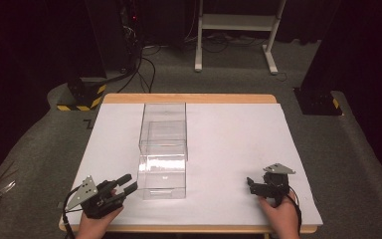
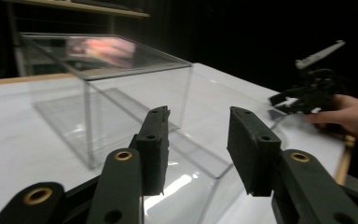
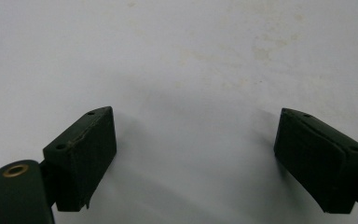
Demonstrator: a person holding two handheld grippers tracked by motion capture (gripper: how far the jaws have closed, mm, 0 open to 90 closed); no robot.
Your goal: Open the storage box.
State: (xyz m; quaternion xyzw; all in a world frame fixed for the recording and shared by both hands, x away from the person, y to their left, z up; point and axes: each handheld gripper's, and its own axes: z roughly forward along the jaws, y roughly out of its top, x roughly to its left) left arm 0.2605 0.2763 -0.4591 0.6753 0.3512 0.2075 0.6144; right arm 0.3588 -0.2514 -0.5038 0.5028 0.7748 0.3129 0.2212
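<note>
- Left gripper [image 1: 127,184] sits just left of the clear box's [image 1: 162,149] near end, jaws parted a moderate way, nothing between them; they aim at the near corner, probably lining up a hold on a wall.
- Clear box stands mid-table on the white sheet [image 1: 229,144], long axis running from the person's edge toward the far edge.
- Right gripper [image 1: 252,184], well right of the box, points down at bare sheet, jaws wide, empty; parked, I'd judge.

Forearms cut off by the bottom edge in the high view, past the desk's [image 1: 238,139] near edge. Blurred pink reflection [image 2: 107,46] on the clear box [image 2: 121,88], unreadable.
</note>
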